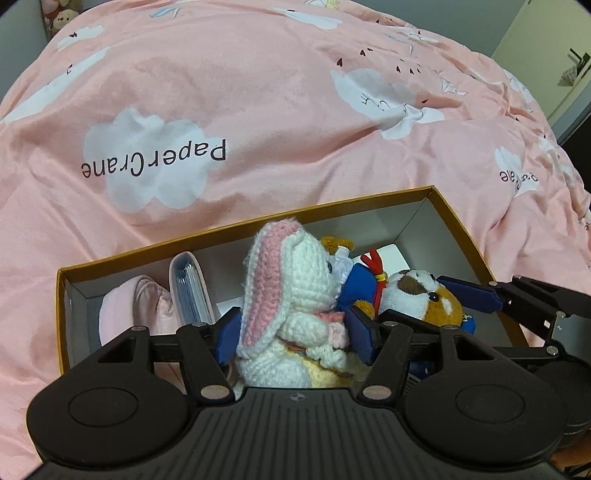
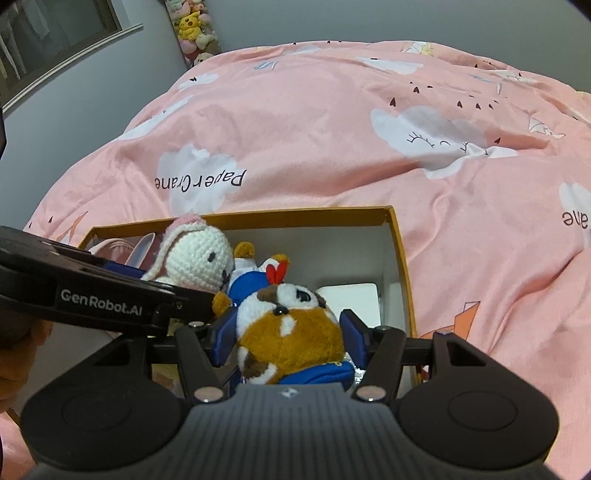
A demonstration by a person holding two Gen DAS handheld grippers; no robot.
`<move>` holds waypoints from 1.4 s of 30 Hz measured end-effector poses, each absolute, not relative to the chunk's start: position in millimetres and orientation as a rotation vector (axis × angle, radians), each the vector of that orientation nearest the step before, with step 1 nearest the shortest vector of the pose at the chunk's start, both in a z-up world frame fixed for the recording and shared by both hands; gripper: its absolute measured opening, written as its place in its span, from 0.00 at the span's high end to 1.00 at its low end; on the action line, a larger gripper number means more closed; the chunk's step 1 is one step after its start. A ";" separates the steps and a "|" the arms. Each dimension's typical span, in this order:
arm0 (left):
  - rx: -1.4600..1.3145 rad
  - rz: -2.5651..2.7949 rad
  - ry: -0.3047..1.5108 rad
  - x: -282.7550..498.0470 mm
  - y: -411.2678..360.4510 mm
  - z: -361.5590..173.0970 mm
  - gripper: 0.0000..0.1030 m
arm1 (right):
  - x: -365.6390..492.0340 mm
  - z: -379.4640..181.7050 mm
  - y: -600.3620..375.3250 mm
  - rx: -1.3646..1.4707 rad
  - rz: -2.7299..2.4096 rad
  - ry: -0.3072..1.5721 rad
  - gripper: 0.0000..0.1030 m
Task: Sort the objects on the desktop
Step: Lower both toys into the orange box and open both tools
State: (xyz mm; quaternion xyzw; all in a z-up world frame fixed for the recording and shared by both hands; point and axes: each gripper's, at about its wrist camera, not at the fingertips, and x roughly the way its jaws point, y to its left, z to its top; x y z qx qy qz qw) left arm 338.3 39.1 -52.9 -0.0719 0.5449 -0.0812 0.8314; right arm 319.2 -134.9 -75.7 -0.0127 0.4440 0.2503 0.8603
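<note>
A white crocheted bunny (image 1: 295, 280) with pink ears stands upright between the blue pads of my left gripper (image 1: 295, 325), which is shut on its body over the orange-rimmed box (image 1: 258, 218). My right gripper (image 2: 290, 328) is shut on a brown and white plush guinea pig (image 2: 295, 332) at the box's (image 2: 295, 214) right half. The two toys sit side by side, with a plush in a blue dress (image 2: 251, 280) between and behind them. In the right wrist view the bunny (image 2: 201, 254) sits left of the guinea pig. Whether either toy rests on the box floor is hidden.
Inside the box lie a pink pouch (image 1: 129, 306), a pink card holder (image 1: 192, 288) on its edge and a white flat item (image 2: 351, 299). A pink bedspread (image 1: 258, 92) with cloud prints surrounds the box. Stuffed toys (image 2: 192, 26) are stacked by the far wall.
</note>
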 end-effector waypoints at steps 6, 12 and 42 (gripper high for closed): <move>-0.208 -0.191 1.102 333.8 46.8 -42.7 0.28 | 319.9 -77.1 -133.3 -0.051 0.532 0.939 0.38; -0.193 -0.197 1.079 318.1 46.5 -30.2 0.49 | 324.1 -77.2 -127.7 -0.050 0.510 0.950 0.38; -0.169 -0.208 1.071 298.6 30.9 -62.3 0.82 | 319.0 -86.4 -121.0 -0.337 0.808 1.065 0.58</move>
